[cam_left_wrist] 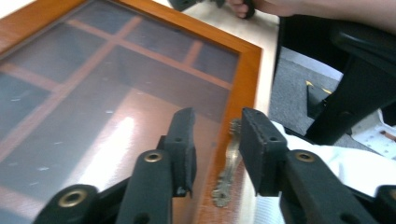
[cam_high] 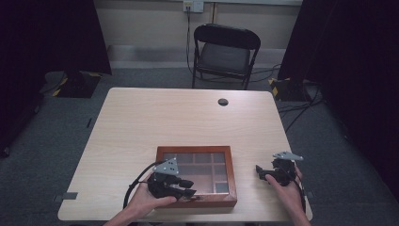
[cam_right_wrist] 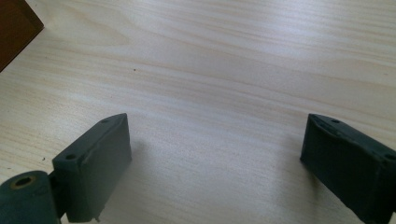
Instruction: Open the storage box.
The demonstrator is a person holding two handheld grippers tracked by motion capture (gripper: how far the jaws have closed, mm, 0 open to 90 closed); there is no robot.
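One wooden box [cam_high: 196, 176] with a glass lid lies flat on the counter [cam_high: 141, 122], near the counter's 6 o'clock edge. Through the glass, several compartments show, split by wooden dividers; their exact count is hard to read.

There are two claws, one in each of the person's hands. The left claw [cam_high: 186, 187] lies over the box's 7 o'clock corner in the high view. In the left gripper view, the left claw [cam_left_wrist: 217, 140] has its jaws partly drawn together, straddling the box's front frame [cam_left_wrist: 245, 88]: one jaw sits over the glass lid [cam_left_wrist: 93, 93], the other outside the frame. One small brass clasp [cam_left_wrist: 229, 163] on the frame's outer face lies in the gap between them. A narrow space shows on both sides of the frame and clasp, so the pads are not yet pressing on anything.

The right claw [cam_high: 260, 173] rests on bare counter at 3 o'clock of the box, well apart from it. In the right gripper view, the right claw [cam_right_wrist: 215, 154] is spread wide with nothing between the jaws, and one dark corner of the box [cam_right_wrist: 16, 28] shows at 10 o'clock.

One black folding chair [cam_high: 226, 52] stands beyond the counter at 12 o'clock, and one round dark grommet [cam_high: 223, 101] sits in the counter near its far edge.
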